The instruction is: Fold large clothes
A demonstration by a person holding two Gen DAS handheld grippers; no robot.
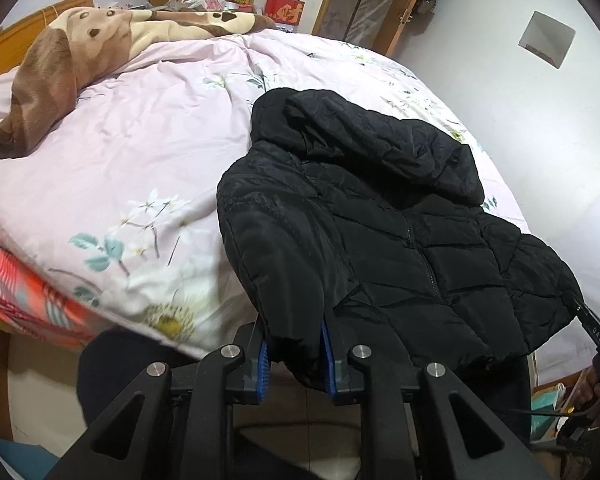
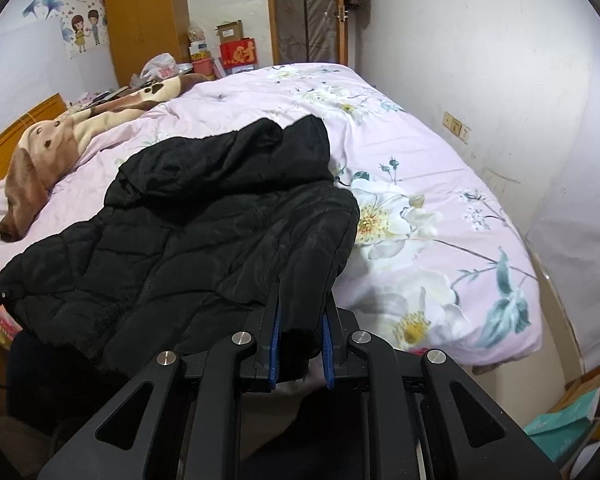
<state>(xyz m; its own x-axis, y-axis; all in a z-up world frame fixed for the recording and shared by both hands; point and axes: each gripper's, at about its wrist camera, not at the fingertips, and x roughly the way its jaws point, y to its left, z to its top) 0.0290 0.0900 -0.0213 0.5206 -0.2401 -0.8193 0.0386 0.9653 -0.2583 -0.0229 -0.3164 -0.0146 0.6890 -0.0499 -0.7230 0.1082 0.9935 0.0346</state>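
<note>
**A:** So where's the black puffer jacket [image 1: 380, 216] sitting?

**B:** Front side up on the pink floral duvet [image 1: 148, 128], near edge of the bed. The hood points to the far side, the zipper runs down the middle, and the hem hangs off the near edge.

**A:** And the tools?

**B:** The left tool [image 1: 294, 354] has its blue pads clamped on the jacket's left sleeve cuff. The right tool [image 2: 300, 350] is doing the same thing on the right cuff [image 2: 300, 320], with fabric pinched between the fingers. Both sleeves come down over the jacket front toward the near edge.

**A:** Anything else on the bed?

**B:** A brown and cream dog-print blanket [image 1: 60, 64] is bunched at the far left. Boxes sit beyond it beside a wooden wardrobe [image 2: 148, 16].
</note>
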